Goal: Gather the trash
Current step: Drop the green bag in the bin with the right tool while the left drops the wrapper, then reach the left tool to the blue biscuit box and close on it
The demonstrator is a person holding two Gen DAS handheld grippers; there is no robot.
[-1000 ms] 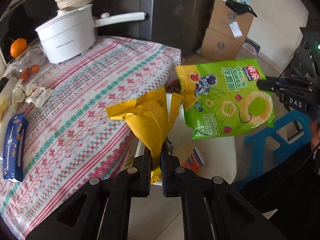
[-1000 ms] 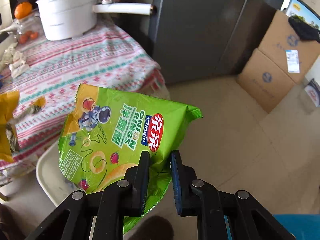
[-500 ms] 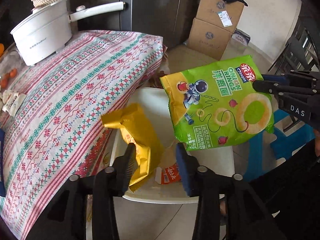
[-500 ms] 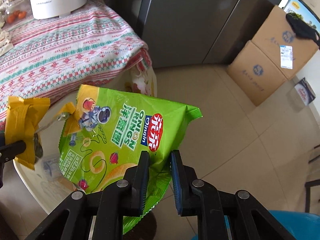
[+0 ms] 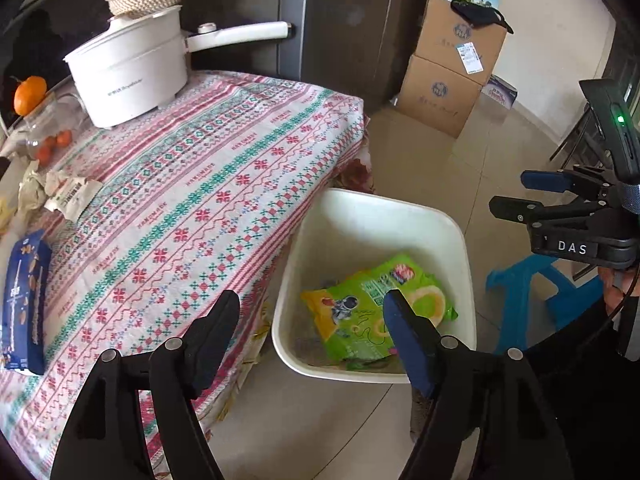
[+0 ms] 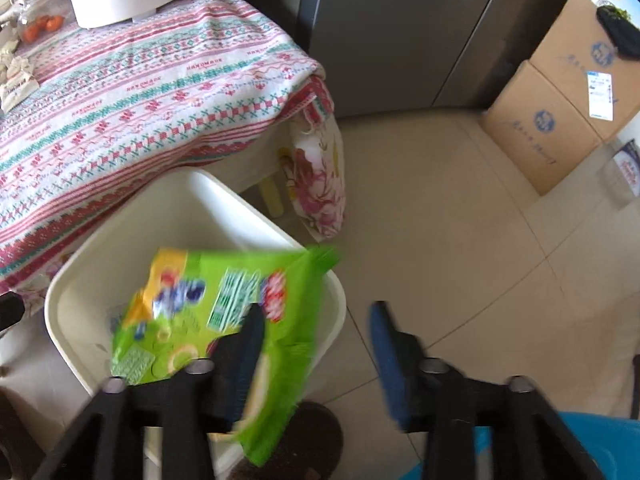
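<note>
A white bin stands on the floor beside the table. The green onion-rings bag lies inside it; in the right wrist view the bag is blurred, over the bin, free of the fingers. My left gripper is open and empty above the bin's near edge. My right gripper is open and empty; it also shows at the right of the left wrist view. The yellow wrapper is hidden. A blue packet and crumpled wrappers lie on the table.
The table has a patterned cloth, a white pot, an orange and a glass jar. Cardboard boxes stand by a dark fridge. A blue stool is at the right.
Both grippers opened. The yellow wrapper left my left gripper and dropped out of sight into the bin. The green bag left my right gripper and fell into the bin.
</note>
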